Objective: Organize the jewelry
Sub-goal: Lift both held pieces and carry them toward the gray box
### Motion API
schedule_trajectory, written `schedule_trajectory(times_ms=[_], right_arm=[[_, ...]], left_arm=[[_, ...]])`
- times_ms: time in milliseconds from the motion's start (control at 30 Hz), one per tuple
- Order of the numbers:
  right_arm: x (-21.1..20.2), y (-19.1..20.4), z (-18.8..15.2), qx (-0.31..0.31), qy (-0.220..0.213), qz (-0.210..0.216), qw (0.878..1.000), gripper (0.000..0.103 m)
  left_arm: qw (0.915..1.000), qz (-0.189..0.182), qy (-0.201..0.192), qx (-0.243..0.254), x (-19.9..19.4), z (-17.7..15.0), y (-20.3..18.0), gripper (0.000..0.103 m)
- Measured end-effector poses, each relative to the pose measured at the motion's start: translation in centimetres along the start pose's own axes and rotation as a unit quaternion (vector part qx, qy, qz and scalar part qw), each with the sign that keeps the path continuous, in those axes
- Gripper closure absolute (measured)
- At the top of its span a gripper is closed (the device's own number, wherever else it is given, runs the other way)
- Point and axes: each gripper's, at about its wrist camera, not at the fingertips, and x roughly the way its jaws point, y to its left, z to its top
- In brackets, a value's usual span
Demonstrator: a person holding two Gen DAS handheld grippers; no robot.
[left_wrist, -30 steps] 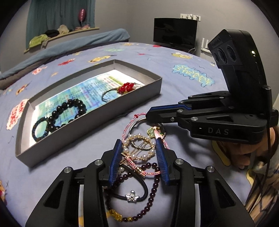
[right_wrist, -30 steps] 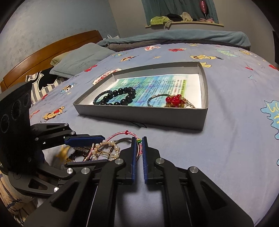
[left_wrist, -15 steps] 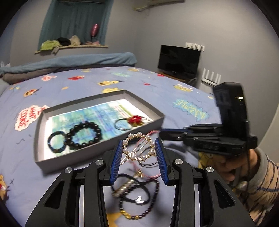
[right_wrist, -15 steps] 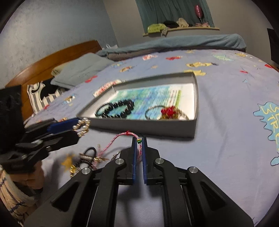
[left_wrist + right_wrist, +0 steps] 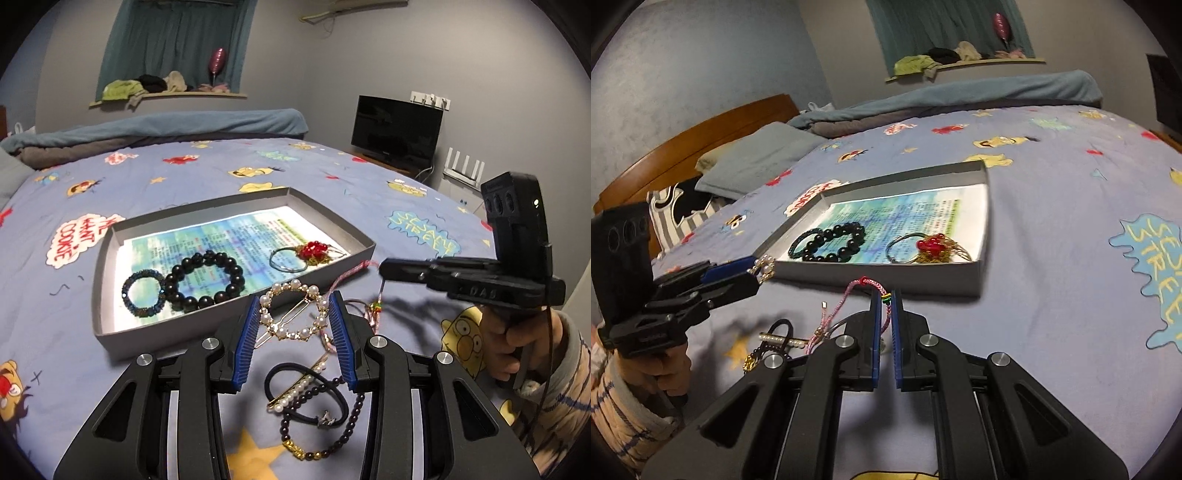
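Observation:
My left gripper [image 5: 294, 301] is shut on a round pearl hair clip [image 5: 295, 284], held above the bedspread just in front of the grey tray [image 5: 166, 332]. My right gripper [image 5: 885, 293] is shut on a pink cord bracelet [image 5: 849, 291], whose loose end dangles toward the bed. The tray holds a black bead bracelet [image 5: 207, 277], a small dark blue bracelet [image 5: 142, 295] and a ring with red beads [image 5: 314, 251]. Below the left gripper lie a black hair tie [image 5: 277, 373], a pearl bar clip [image 5: 299, 391] and a dark purple bead bracelet [image 5: 332, 439].
All of this is on a blue cartoon-print bedspread [image 5: 1052, 221]. Pillows [image 5: 757, 158] and a wooden headboard [image 5: 683, 147] are at the left, a folded blanket [image 5: 147, 129] lies behind the tray, and a TV [image 5: 397, 129] stands past the bed's right edge. A hand [image 5: 502, 347] grips the right gripper's handle.
Both grippers have risen off the jewelry pile. The left one lifted the pearl hair clip clear of the bed; the right one pulled the pink cord up and away from the pile.

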Motion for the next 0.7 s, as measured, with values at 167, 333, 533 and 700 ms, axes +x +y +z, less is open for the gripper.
schedule_trajectory(times_ms=[167, 333, 533, 700], right_arm=[[-1.9, 0.6, 0.8, 0.0, -0.034, 0.022, 0.999, 0.103], [-3.3, 1.1, 1.6, -0.007, -0.048, 0.02, 0.999, 0.103], [0.3, -1.1, 0.3, 0.021, 0.017, -0.016, 1.0, 0.096], [2.9, -1.2, 0.0, 0.021, 0.044, -0.016, 0.999, 0.087]], left_arm=[[1.0, 0.002, -0.004, -0.002, -0.3, 0.1, 0.0, 0.063], [0.9999, 0.003, -0.009, -0.004, -0.6, 0.3, 0.1, 0.063], [1.0, 0.008, -0.004, -0.002, -0.6, 0.2, 0.0, 0.063], [1.0, 0.008, -0.002, 0.002, -0.5, 0.1, -0.1, 0.063]])
